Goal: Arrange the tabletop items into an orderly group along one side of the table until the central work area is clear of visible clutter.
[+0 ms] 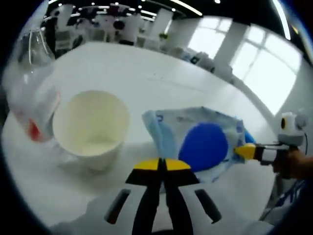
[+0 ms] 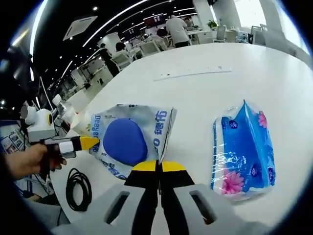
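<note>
In the left gripper view, going left to right, we saw a clear plastic bottle point(image 1: 30, 93) with a red label at the far left of the desk point(image 1: 146, 73), then a white paper cup point(image 1: 91, 127) standing upright and open just beside it. Next came a pale blue tissue pack point(image 1: 195, 142) with a big blue oval on its face, lying flat. The left tongs point(image 1: 162, 164) had their yellow tips clenched together at the pack's near edge; we could not tell if they pinched the wrapper. The right tongs point(image 1: 244, 152) touched the pack's other side.

In the right gripper view, a hand point(image 2: 27, 161) held the left tongs at the pack's point(image 2: 129, 139) left edge. The right tongs point(image 2: 159, 166) were clenched at the pack's near corner, grip unclear. A second tissue pack point(image 2: 244, 149), blue with pink flowers, lay apart on the right.

The desk was white and glossy. A black cable point(image 2: 78, 183) lay coiled below its edge. The room was an open office with ceiling strip lights and bright windows.
</note>
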### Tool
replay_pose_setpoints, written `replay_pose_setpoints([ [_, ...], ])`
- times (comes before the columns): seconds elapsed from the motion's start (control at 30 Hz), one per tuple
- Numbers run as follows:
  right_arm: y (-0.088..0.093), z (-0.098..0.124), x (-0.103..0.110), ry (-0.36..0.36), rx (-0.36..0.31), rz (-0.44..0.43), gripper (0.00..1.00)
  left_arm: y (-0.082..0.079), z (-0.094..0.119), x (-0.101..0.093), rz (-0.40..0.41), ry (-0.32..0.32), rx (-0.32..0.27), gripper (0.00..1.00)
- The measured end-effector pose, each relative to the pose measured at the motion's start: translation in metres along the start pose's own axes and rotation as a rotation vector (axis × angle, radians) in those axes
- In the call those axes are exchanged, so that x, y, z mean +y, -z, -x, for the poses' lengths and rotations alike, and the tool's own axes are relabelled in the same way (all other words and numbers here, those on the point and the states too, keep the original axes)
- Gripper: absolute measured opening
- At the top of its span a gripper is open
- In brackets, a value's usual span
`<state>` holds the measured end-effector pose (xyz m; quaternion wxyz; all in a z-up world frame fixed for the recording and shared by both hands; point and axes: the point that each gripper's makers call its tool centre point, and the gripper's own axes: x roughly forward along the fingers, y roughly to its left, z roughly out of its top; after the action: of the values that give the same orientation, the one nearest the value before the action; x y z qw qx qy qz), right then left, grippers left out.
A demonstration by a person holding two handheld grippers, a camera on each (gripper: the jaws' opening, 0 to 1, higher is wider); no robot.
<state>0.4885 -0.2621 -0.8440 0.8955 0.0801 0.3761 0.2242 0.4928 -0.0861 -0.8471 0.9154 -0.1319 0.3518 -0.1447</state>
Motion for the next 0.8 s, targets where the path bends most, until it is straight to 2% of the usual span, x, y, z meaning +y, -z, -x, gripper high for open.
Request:
replay_pose_setpoints([
  [0.23, -0.001, -0.009, -0.004, 0.018, -0.001, -0.003, 0.00, -0.001, -0.005, 0.004, 0.022, -0.015, -0.014, 0.00],
  [0.4, -0.003, -0.013, -0.005, 0.025, -0.006, -0.020, 0.00, 0.004, -0.004, 0.008, 0.047, -0.038, 0.020, 0.02],
  [0.7, -0.002, -0.018, -0.008, 0.038, -0.001, -0.075, 0.00, 0.010, 0.005, 0.006, -0.015, -0.029, 0.077, 0.08],
  [0.8, -0.002, -0.019, -0.008, 0.042, -0.001, -0.084, 0.00, 0.006, 0.010, 0.002, -0.070, -0.017, 0.058, 0.08],
])
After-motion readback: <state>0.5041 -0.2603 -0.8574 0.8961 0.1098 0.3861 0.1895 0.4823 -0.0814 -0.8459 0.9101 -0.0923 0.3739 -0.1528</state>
